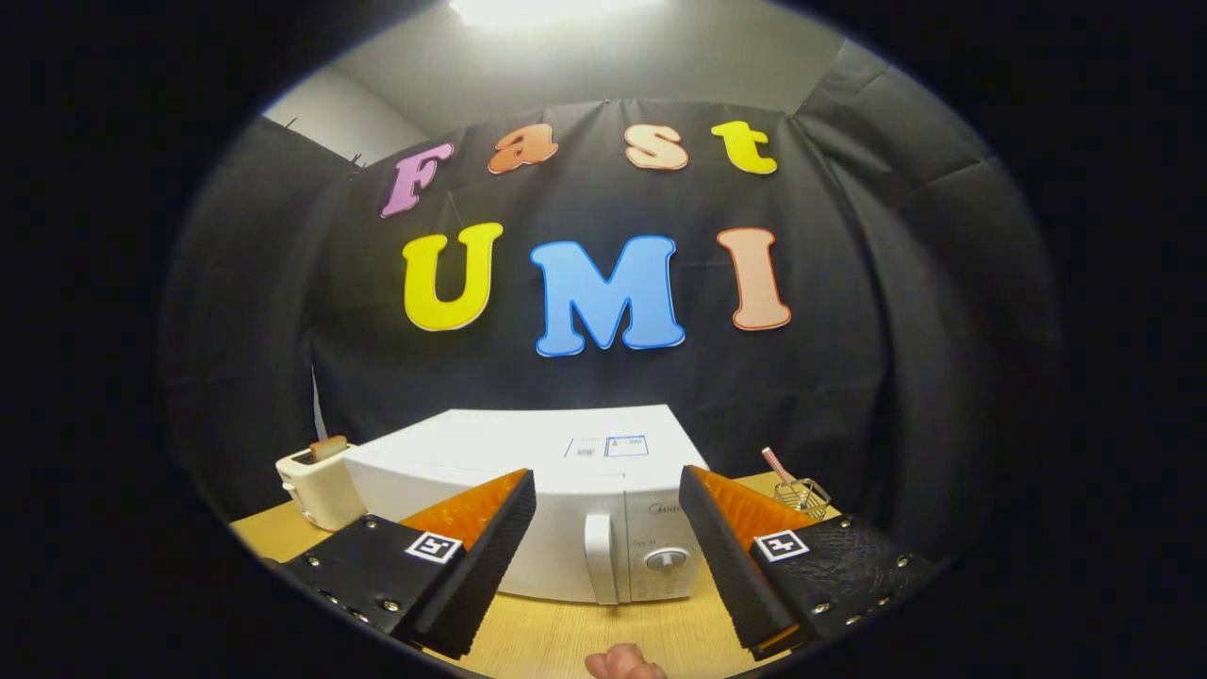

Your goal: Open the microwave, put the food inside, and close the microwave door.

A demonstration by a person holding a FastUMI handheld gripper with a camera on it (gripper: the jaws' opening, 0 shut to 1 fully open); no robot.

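A white microwave (pixel 528 453) stands on the wooden table (pixel 566 632) just ahead of my fingers, its door shut. The door's vertical handle (pixel 600 558) lies in line with the gap between the fingers, and a round knob (pixel 666 559) sits on the panel to its right. My gripper (pixel 608 490) is open, held wide a short way in front of the microwave and touching nothing. A small pinkish thing (pixel 624 663), perhaps the food or a fingertip, peeks in on the table below the gap; I cannot tell which.
A white toaster (pixel 319 488) with a slice of bread in it stands to the left of the microwave. To its right, beyond the right finger, sits a small wire holder (pixel 801 492) with a striped stick. Black cloth walls close the booth behind.
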